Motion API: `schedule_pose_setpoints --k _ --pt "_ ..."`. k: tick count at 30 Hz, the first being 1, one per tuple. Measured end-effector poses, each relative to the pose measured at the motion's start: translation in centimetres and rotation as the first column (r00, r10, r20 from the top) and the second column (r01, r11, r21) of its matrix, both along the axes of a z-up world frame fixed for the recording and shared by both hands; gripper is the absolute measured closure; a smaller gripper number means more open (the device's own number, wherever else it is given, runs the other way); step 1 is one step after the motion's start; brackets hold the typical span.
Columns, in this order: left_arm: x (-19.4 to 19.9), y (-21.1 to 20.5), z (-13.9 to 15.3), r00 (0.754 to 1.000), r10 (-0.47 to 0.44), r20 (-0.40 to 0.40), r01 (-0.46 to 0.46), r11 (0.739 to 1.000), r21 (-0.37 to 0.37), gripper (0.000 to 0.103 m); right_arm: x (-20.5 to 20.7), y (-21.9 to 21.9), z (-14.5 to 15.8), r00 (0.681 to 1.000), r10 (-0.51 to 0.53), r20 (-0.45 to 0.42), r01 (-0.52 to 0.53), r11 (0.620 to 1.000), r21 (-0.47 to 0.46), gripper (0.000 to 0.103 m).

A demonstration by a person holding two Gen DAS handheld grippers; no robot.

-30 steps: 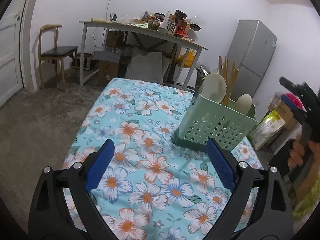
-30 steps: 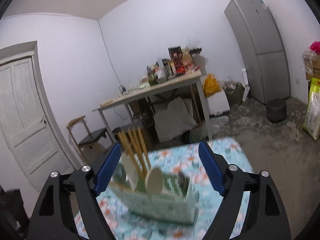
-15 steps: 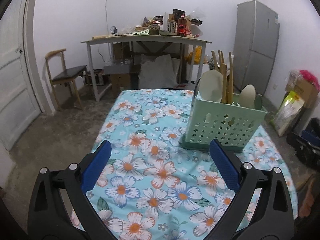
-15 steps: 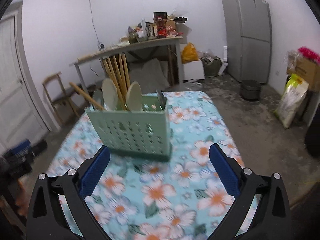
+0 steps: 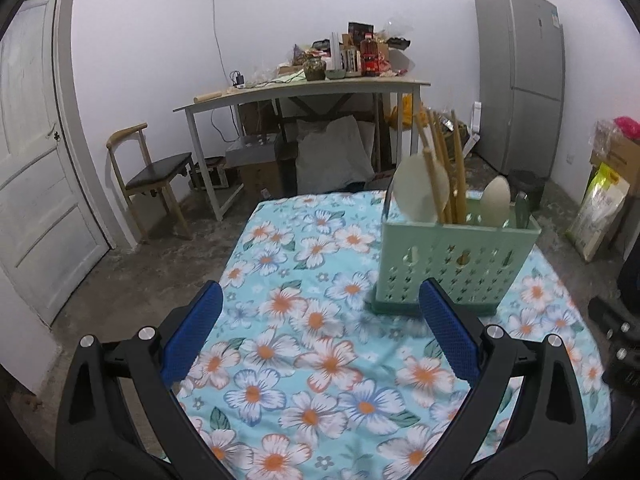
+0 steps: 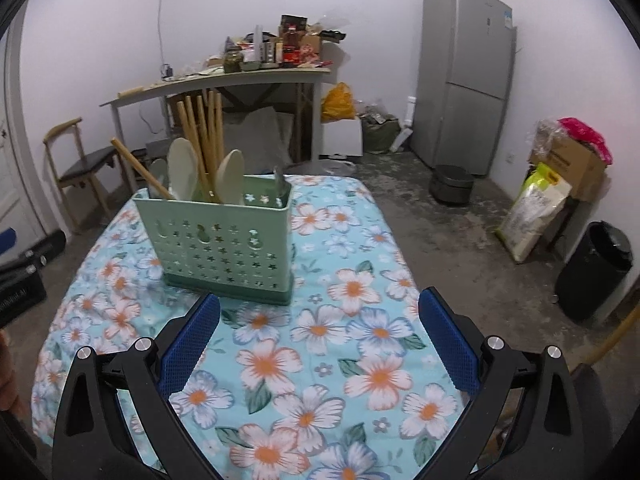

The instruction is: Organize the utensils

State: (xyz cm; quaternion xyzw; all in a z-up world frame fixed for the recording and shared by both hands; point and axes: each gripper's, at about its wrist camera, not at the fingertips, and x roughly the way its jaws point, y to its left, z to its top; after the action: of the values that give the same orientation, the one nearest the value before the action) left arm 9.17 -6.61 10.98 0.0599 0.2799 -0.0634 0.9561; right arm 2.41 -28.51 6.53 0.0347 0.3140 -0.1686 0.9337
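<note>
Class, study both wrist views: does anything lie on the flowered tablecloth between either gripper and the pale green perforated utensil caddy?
Nothing visible does. Only bare flowered tablecloth separates the open right gripper from the pale green perforated utensil caddy, and likewise the open left gripper.

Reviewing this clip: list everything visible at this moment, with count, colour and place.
utensil holder: one, pale green, perforated, upright on the tablecloth
chopsticks: several, wooden, standing in the holder; one leans left
spoons: at least three, cream, in the holder
tablecloth: one, light blue with flowers, covering the near table
work table: one, cluttered, by the back wall
chair: one, wooden, dark seat, near the door
door: one, white, left
fridge: one, grey, back right
bin: one, black, on the floor at right
left gripper: black with blue pads, open, empty
right gripper: same, open, empty
</note>
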Motion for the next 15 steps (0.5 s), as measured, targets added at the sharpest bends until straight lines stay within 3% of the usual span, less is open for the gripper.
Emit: schedule_pose_setpoints --k 7,15 --pt "0.0 -0.7 -0.4 0.995 -0.087 -0.057 0.083 0.994 -0.072 0.008 -0.5 -0.1 0.0 1.0 -0.018 -0.001 0.018 1.0 -0.012 0.006" --pt "0.3 -1.2 -2.1 0.984 -0.106 -0.14 0.1 0.994 -0.051 0.008 -0.5 -0.8 -1.3 0.999 -0.032 -0.034 0.033 0.998 0.051 0.006"
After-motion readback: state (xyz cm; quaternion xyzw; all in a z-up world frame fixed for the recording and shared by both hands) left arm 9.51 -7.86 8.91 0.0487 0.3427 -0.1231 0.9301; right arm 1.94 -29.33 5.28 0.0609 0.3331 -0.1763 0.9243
